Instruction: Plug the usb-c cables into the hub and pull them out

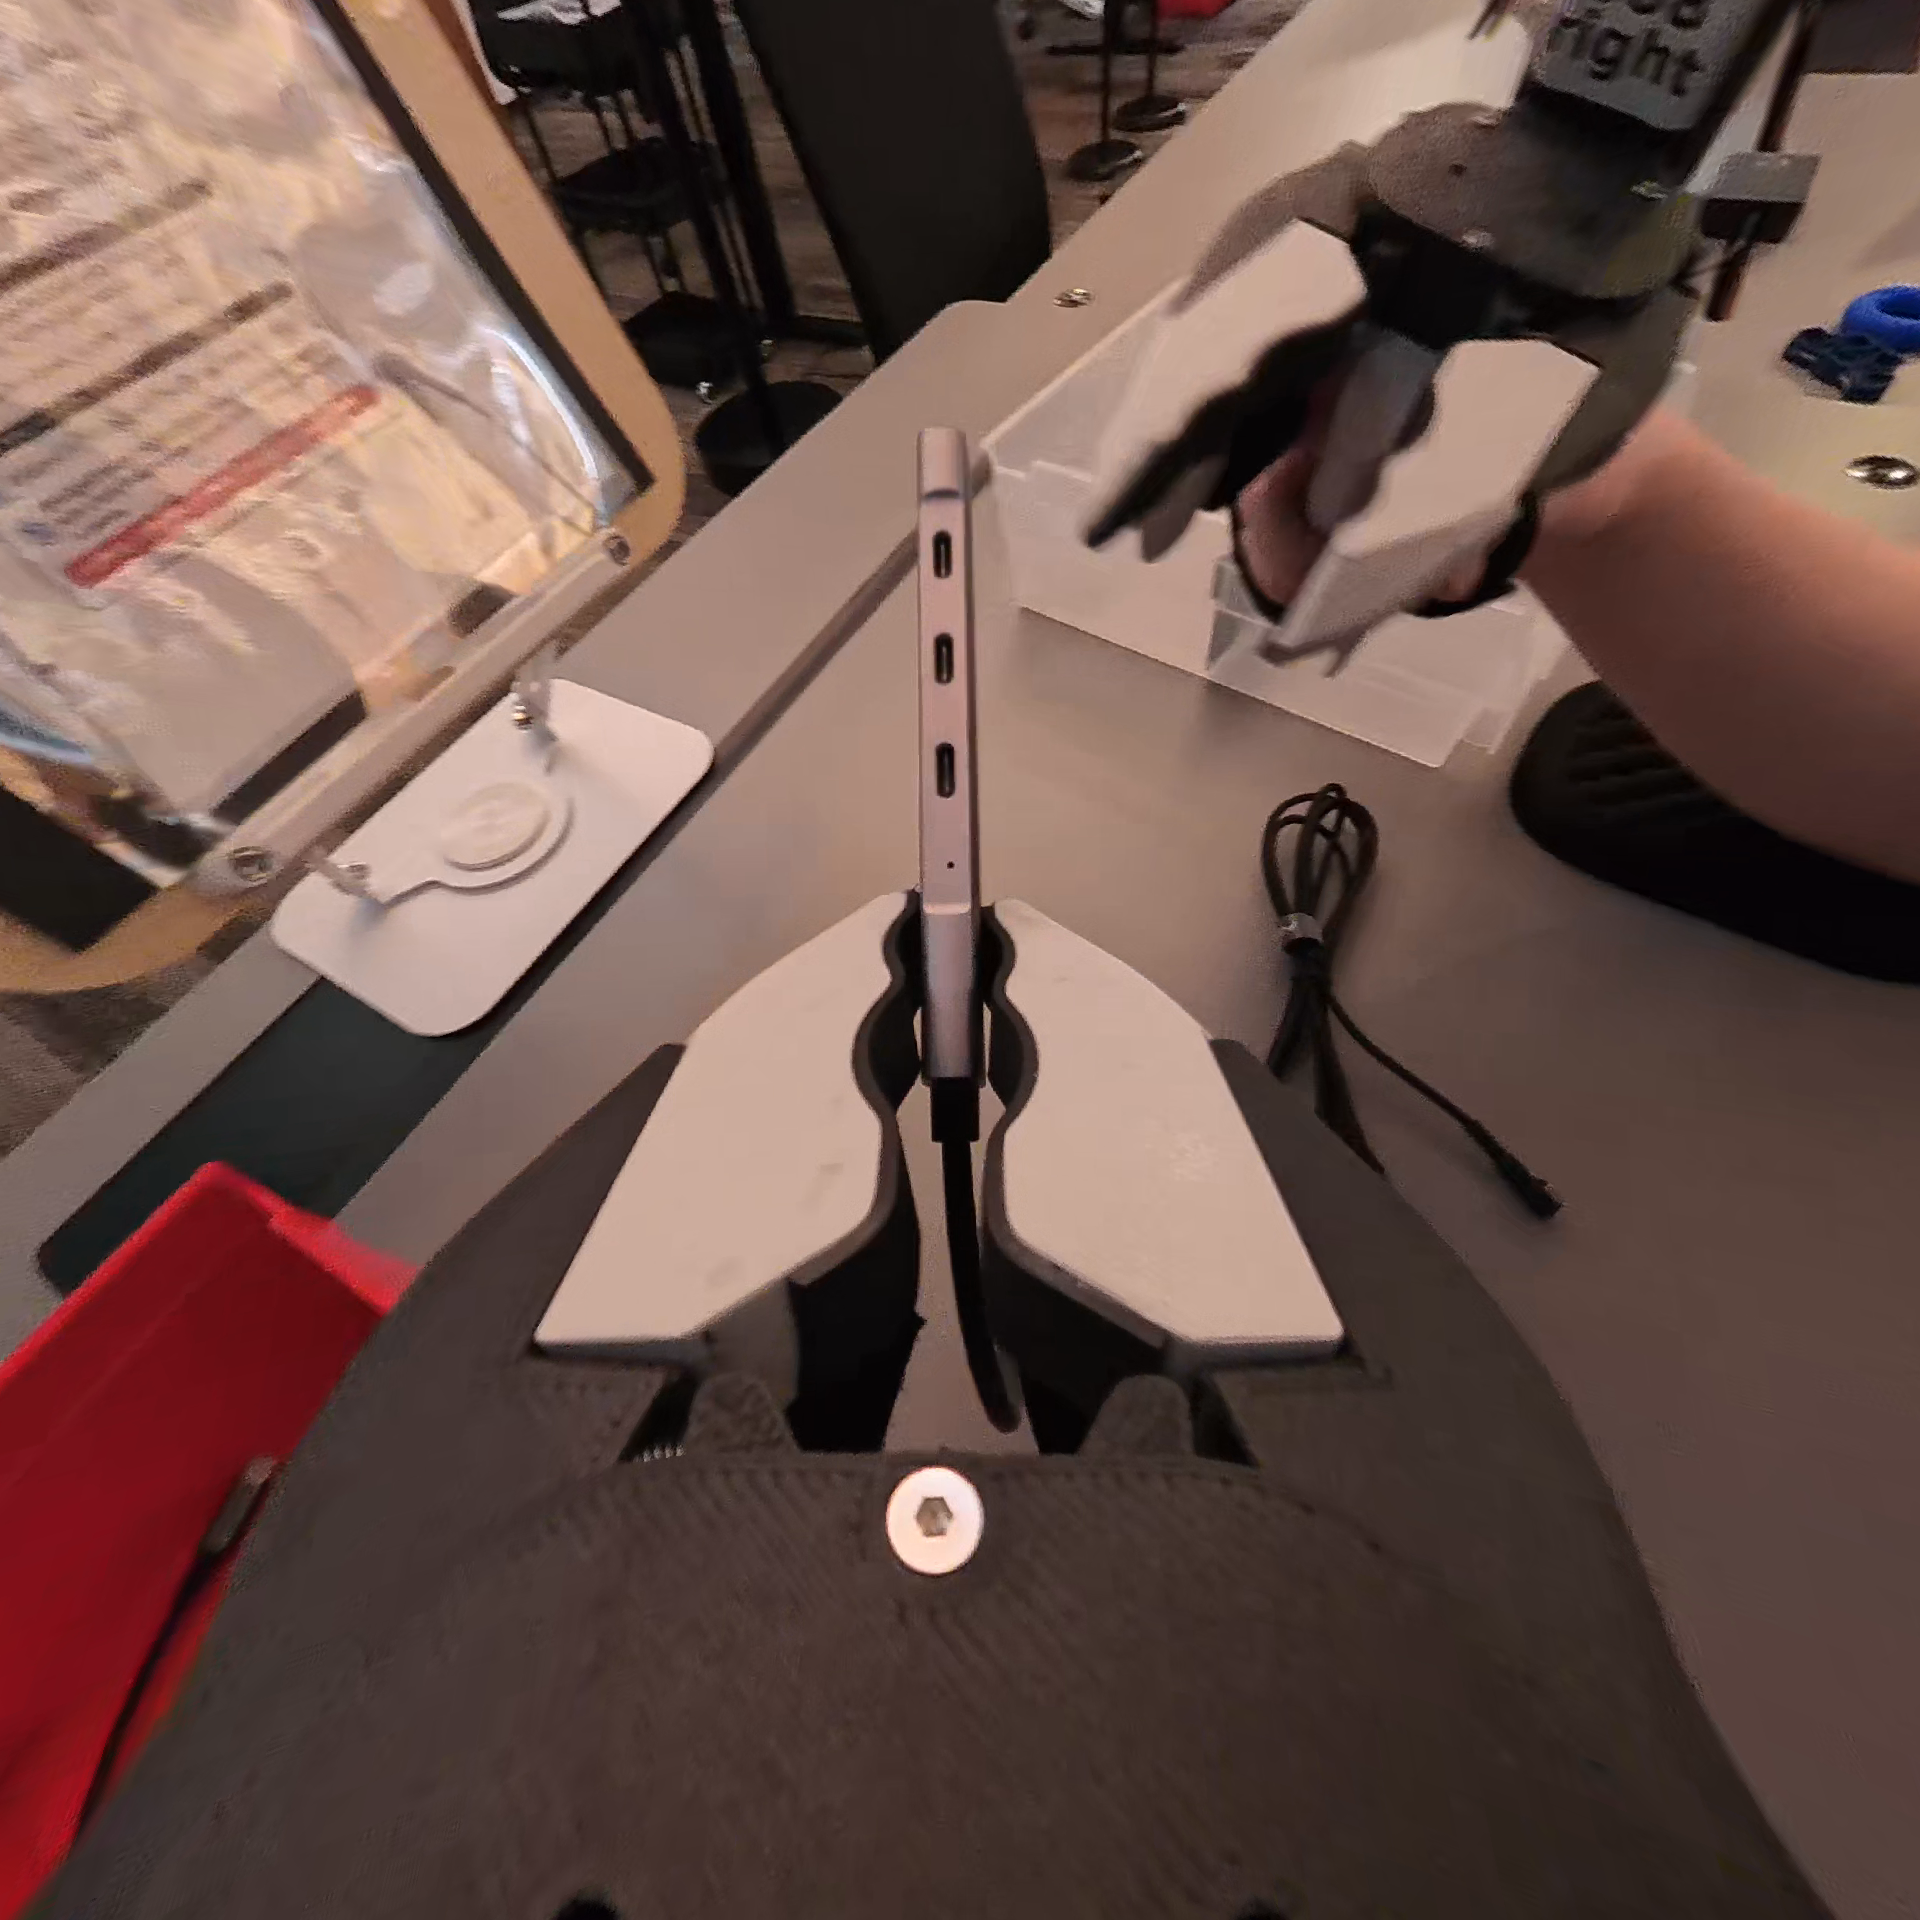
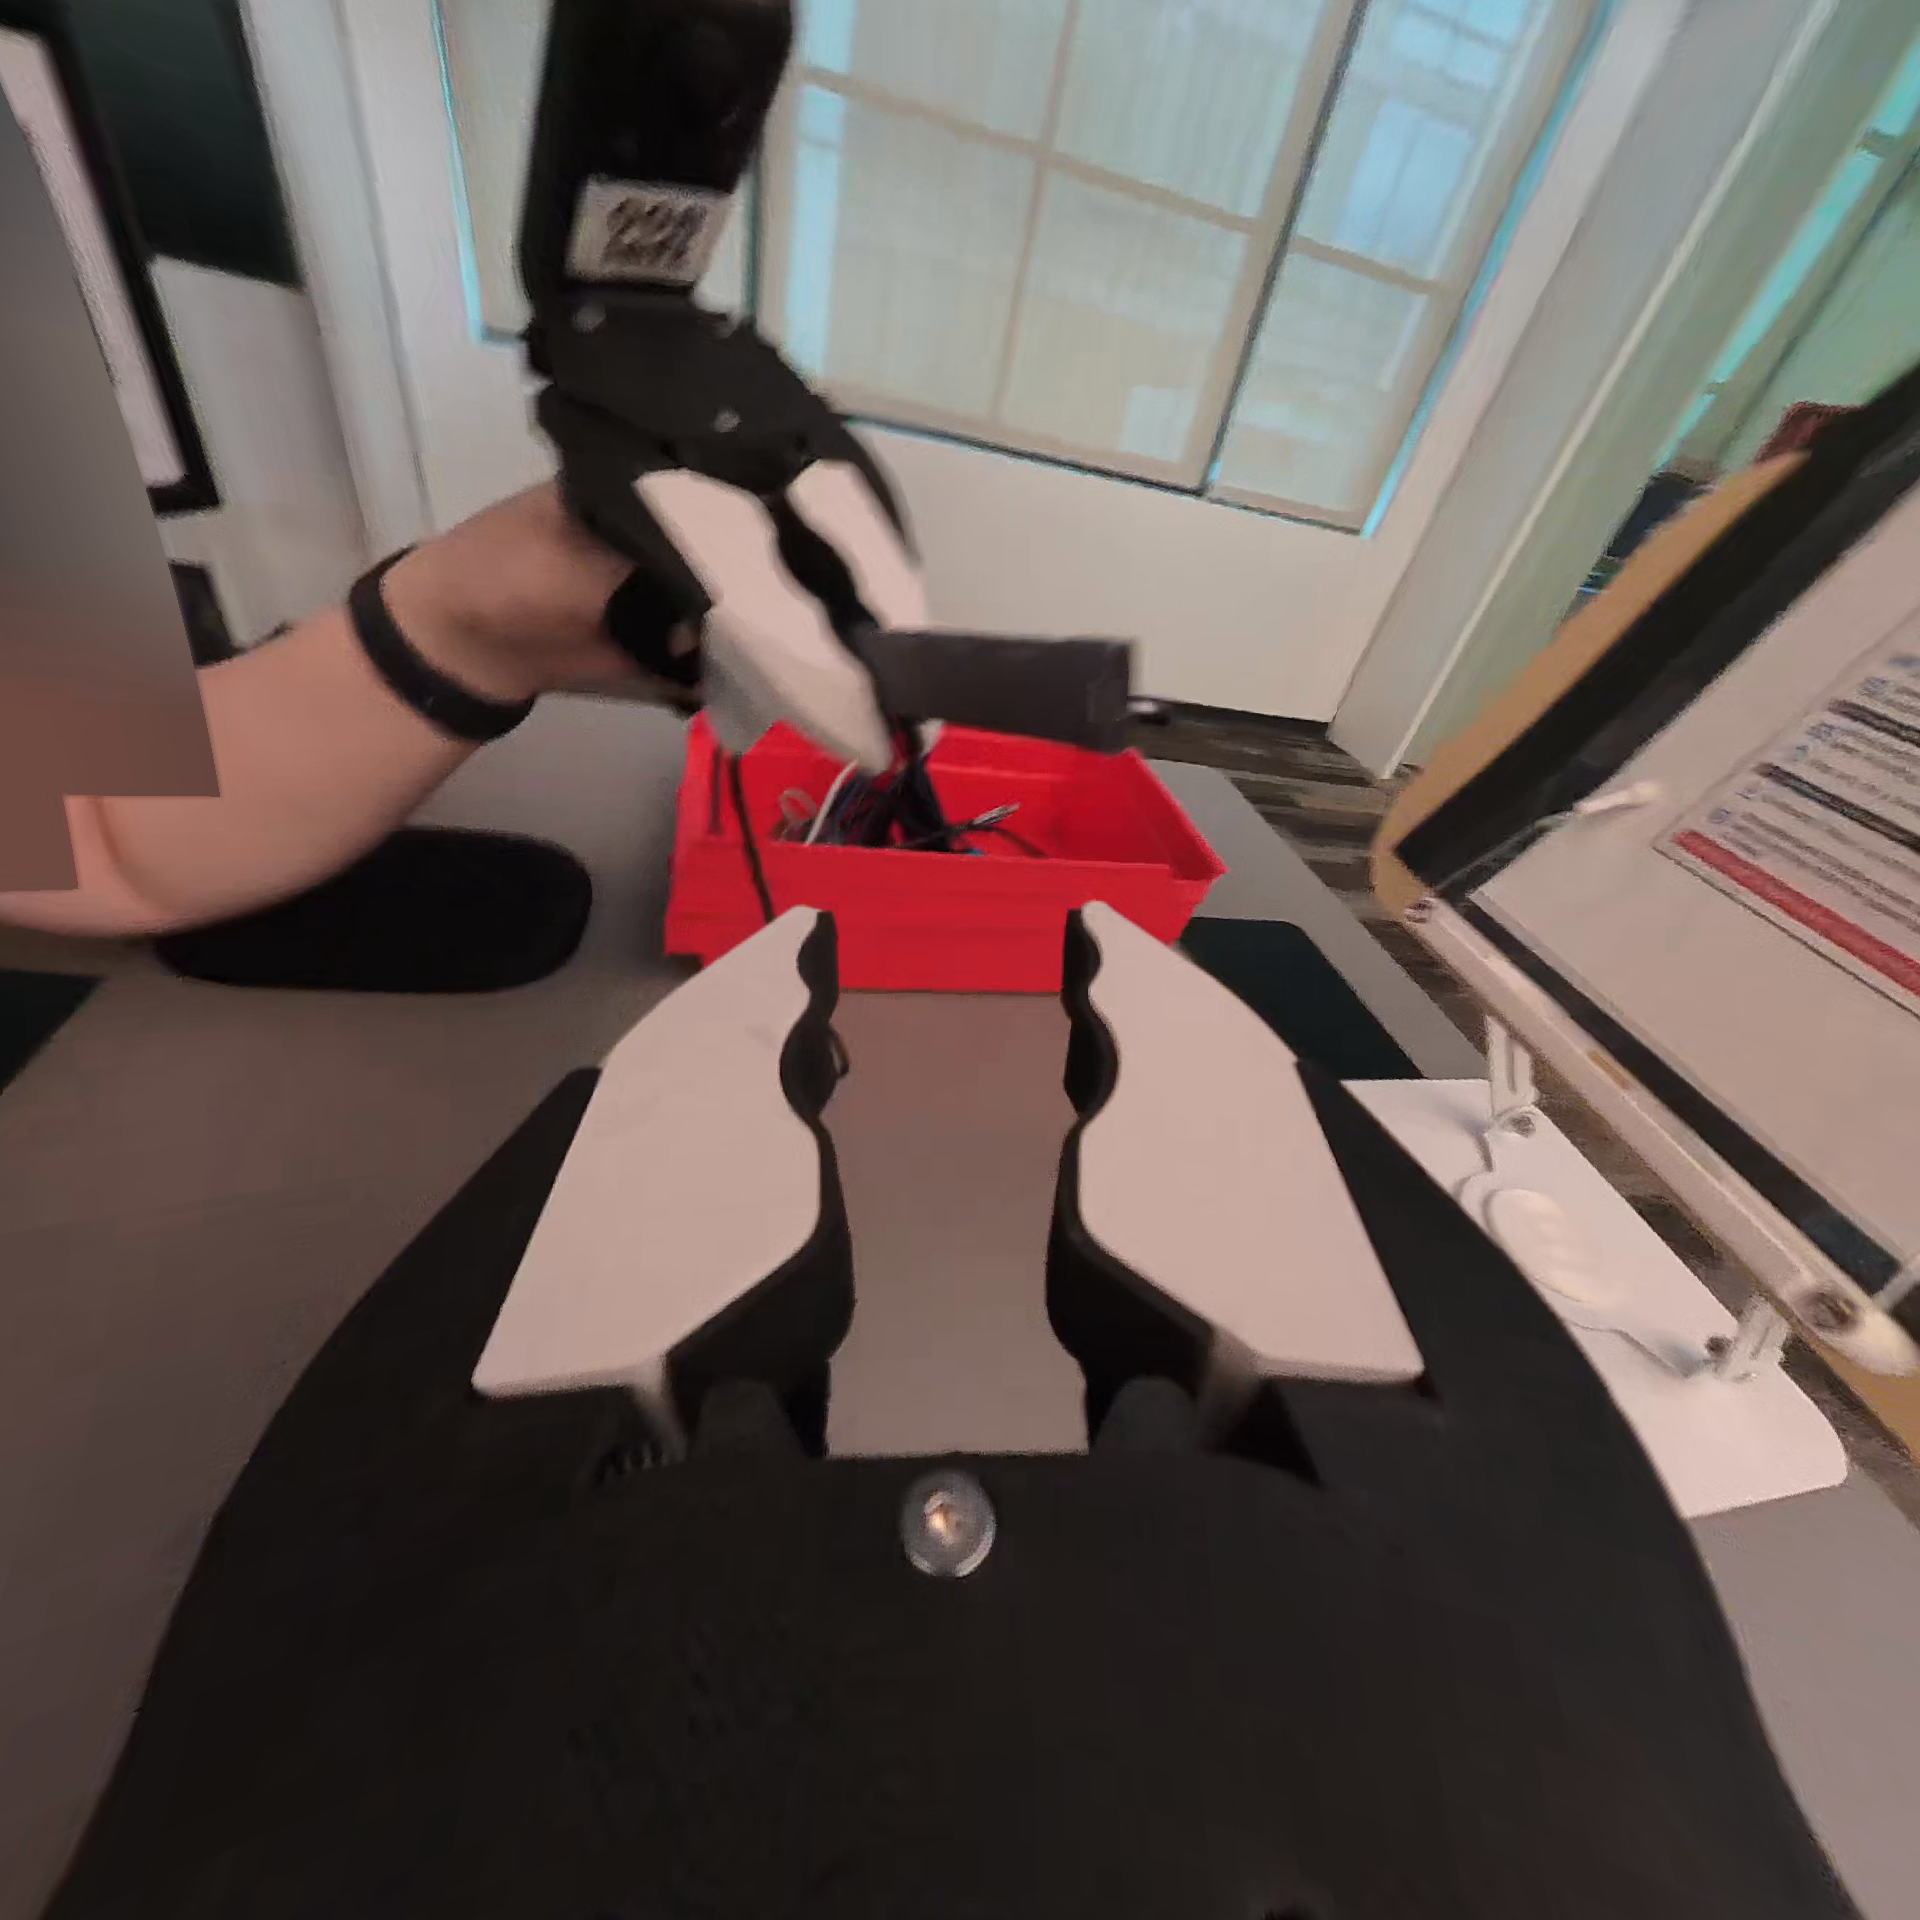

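Note:
My left gripper (image 1: 948, 914) is shut on the near end of a slim grey usb-c hub (image 1: 943, 665), held up on edge above the table. Three empty ports on its side face me, and its own black lead hangs down between my fingers. In the right wrist view the hub (image 2: 997, 681) sticks out sideways from the left gripper (image 2: 883, 717), over the red bin. My right gripper (image 2: 948, 935) is open and empty; in the left wrist view it (image 1: 1174, 582) hovers blurred to the right of the hub, apart from it. A coiled black usb-c cable (image 1: 1320, 935) lies on the table.
A red bin (image 2: 935, 894) of loose cables stands at the table's end. A clear plastic tray (image 1: 1340, 665) lies beyond the black cable. A framed sign (image 1: 312, 416) on a white stand (image 1: 488, 862) leans at the table edge. Black armrest pads (image 1: 1704, 842) lie under the person's forearms. Across from one pair of fingers to the other is roughly 8 centimetres.

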